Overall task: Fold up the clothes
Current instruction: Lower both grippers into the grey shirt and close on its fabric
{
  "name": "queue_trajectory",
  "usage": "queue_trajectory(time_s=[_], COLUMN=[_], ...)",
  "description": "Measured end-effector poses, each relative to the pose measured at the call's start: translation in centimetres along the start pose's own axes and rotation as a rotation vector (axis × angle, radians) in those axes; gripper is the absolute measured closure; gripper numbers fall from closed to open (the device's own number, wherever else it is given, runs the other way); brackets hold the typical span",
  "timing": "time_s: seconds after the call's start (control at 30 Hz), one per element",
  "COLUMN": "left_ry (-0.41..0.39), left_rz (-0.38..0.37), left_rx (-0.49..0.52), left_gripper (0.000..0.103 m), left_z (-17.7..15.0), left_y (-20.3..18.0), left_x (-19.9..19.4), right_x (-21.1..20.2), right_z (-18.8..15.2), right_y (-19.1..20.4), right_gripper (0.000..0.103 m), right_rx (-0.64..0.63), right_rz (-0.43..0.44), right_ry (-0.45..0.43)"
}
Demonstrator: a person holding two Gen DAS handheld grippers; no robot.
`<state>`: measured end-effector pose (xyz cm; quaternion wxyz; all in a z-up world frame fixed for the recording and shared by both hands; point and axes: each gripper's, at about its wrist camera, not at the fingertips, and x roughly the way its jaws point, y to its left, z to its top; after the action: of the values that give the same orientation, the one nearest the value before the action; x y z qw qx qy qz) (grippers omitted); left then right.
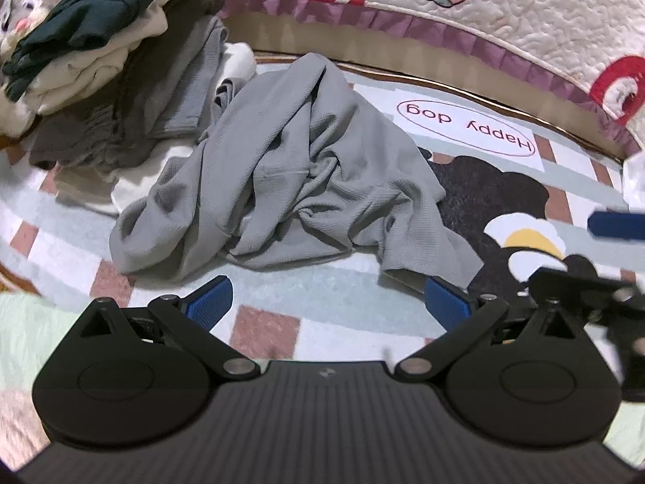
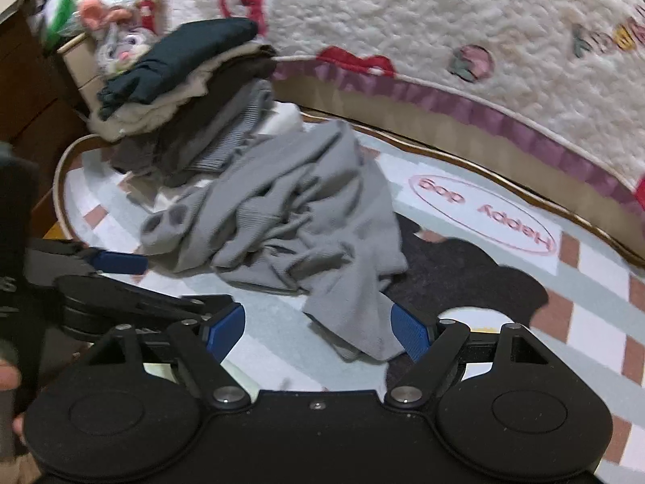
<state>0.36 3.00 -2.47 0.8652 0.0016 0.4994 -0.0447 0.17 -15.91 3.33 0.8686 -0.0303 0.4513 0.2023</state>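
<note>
A crumpled grey garment point(image 1: 290, 177) lies in a loose heap on the rug point(image 1: 330, 282), its folds bunched toward the middle and one corner trailing toward the cameras. Behind it and to its left stands a stack point(image 1: 92, 60) of folded clothes, dark green on top, cream and brown below, touching the garment's far edge. To the garment's right the rug shows a "Happy dog" label point(image 1: 467, 129) and a black animal shape point(image 1: 483, 193). Beyond the garment runs a quilt point(image 1: 483, 8) with a purple frill and red patterns. A plush toy point(image 2: 121, 44) sits behind the stack. The left gripper point(image 1: 326, 298) hovers just in front of the garment, jaws spread wide and empty; its right finger is close to the trailing corner, though contact cannot be told. The right gripper point(image 2: 318, 330) is also wide open, holding nothing, with the garment's near corner lying between its blue pads point(image 2: 407, 332).
</note>
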Motion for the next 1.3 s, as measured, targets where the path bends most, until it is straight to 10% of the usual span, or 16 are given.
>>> queue_trajectory(time_s=[0.3,0.4,0.5,0.63,0.8,0.97,1.07,1.13,1.3], left_ry=[-0.001,0.074,0.003,-0.058,-0.003,-0.211,-0.273,-0.252,-0.144], left_rz=[0.025,0.035,0.118,0.133,0.078,0.131,0.161,0.119,0.019], left_rx=[-0.011,-0.021,0.019,0.055,0.056,0.102,0.092,0.045,0.022], left_gripper=[0.009,0.026,0.030,0.044,0.067,0.065,0.039,0.016,0.015], left_z=[1.6,3.3,4.4,5.4,6.7,5.2,4.5,4.9,4.9], left_y=[4.5,5.6,5.6,5.1,4.2,5.2,7.1,8.2,9.4], left_x=[3.4,5.8,6.4,7.9,12.7,12.0,11.5,12.1,14.3], right_x=[4.6,7.2,8.0,8.9,12.8,15.1,16.5,18.0,21.0], right_z=[1.3,1.6,1.9,2.6,3.5,2.8,1.9,1.3,0.0], right_y=[-0.4,-1.3,-1.5,-1.7,-3.4,-6.4,-9.1,-11.3,-14.7], right_gripper=[0.017,0.043,0.048,0.080,0.073,0.046,0.031,0.030,0.030], right_rx=[0.040,0.068,0.040,-0.046,0.025,0.179,0.316,0.448,0.743], right_rz=[0.040,0.161,0.159,0.115,0.066,0.087,0.094,0.098,0.184], right_ry=[-0.097,-0.018,-0.012,-0.003,0.043,0.022,0.033,0.071,0.093])
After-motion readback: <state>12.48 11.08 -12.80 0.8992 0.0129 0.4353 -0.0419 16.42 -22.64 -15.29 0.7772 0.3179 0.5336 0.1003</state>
